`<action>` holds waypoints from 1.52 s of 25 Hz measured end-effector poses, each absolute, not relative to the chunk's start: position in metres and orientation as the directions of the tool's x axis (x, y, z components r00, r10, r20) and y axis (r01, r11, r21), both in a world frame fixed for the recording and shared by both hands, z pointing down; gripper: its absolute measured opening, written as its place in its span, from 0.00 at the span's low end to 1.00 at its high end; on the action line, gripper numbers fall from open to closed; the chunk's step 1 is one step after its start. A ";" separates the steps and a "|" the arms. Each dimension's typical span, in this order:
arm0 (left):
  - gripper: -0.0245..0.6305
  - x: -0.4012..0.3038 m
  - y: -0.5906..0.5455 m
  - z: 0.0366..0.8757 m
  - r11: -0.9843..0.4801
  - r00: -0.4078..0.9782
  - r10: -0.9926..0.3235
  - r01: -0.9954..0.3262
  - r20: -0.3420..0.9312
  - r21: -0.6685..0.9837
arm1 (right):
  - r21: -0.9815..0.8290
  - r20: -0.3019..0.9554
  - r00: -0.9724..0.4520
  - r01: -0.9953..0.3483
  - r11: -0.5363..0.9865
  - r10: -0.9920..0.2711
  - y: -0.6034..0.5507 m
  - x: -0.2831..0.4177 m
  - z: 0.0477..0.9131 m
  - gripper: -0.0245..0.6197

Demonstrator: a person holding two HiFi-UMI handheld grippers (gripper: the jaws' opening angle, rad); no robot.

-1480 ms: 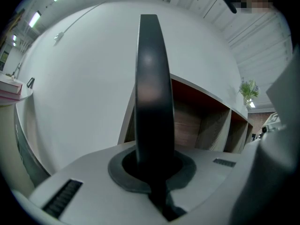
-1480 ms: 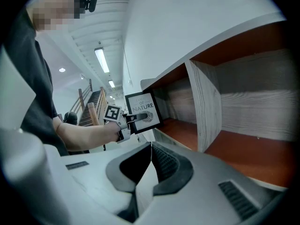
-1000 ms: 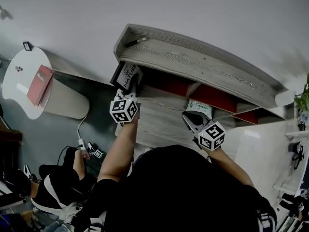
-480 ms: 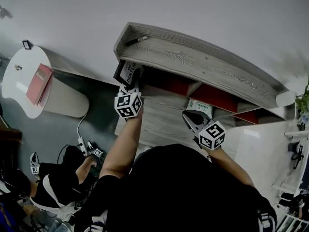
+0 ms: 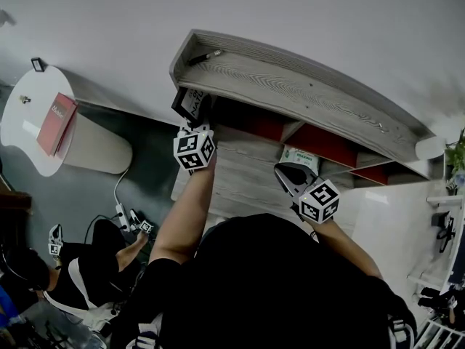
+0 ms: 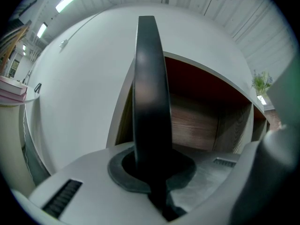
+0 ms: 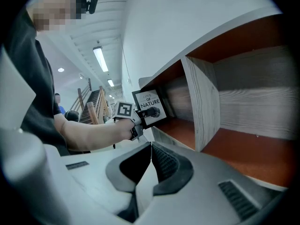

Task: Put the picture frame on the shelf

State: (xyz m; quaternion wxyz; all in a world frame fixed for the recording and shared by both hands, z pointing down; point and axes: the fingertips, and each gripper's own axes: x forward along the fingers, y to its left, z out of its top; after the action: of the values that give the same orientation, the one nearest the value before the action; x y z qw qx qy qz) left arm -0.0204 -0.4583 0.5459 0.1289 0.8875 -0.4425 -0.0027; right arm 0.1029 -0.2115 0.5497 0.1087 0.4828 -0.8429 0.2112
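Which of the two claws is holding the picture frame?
The left claw, shut on the edge of the picture frame at the left end of the shelf. The right claw is shut on nothing.

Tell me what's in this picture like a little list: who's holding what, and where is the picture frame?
shelf: grey wood, red inside
picture frame: black, upright, at the front of the shelf's left end compartment
left gripper: shut on the picture frame
right gripper: shut, holding nothing, in front of the shelf's middle
on top of the shelf: a thin dark pen-like thing
inside the shelf: a green and white box
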 end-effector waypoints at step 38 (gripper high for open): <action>0.08 -0.001 -0.483 0.544 -0.555 0.581 -0.810 -0.803 0.078 0.218 | -0.256 0.405 -0.514 -0.858 0.446 -0.756 -0.210 0.098 0.554 0.06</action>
State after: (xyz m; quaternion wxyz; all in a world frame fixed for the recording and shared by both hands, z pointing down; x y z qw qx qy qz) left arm -0.0010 -0.4835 0.5439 0.1158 0.8816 -0.4574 -0.0156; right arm 0.0977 -0.2100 0.5545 0.1161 0.4790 -0.8423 0.2182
